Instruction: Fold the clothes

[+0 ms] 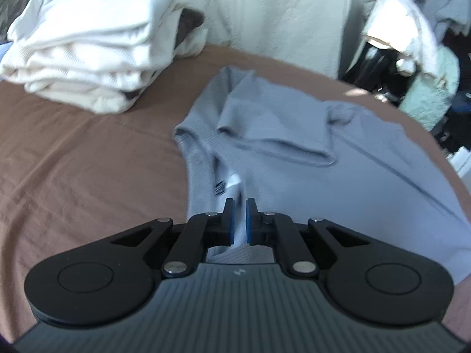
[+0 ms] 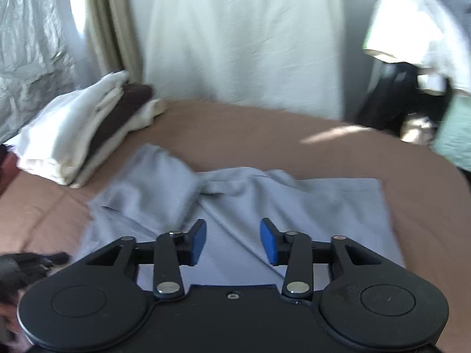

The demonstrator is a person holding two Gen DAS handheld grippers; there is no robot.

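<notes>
A light blue knit garment (image 1: 279,123) lies partly folded on the brown bed sheet (image 1: 73,161), one sleeve laid across its body and a white label near the neck. My left gripper (image 1: 240,206) is at the garment's near edge, its blue pads pinched on a ridge of the blue fabric. In the right wrist view the same garment (image 2: 294,206) spreads out below my right gripper (image 2: 232,226). That gripper hovers above the cloth, open, with nothing between its pads.
A stack of folded white and dark clothes (image 1: 88,53) sits at the back left of the bed (image 2: 82,135). Pale curtains (image 2: 244,35) hang behind. Cluttered clothes and dark objects (image 1: 412,58) stand past the bed's right edge. A dark blurred shape (image 2: 26,264) shows at lower left.
</notes>
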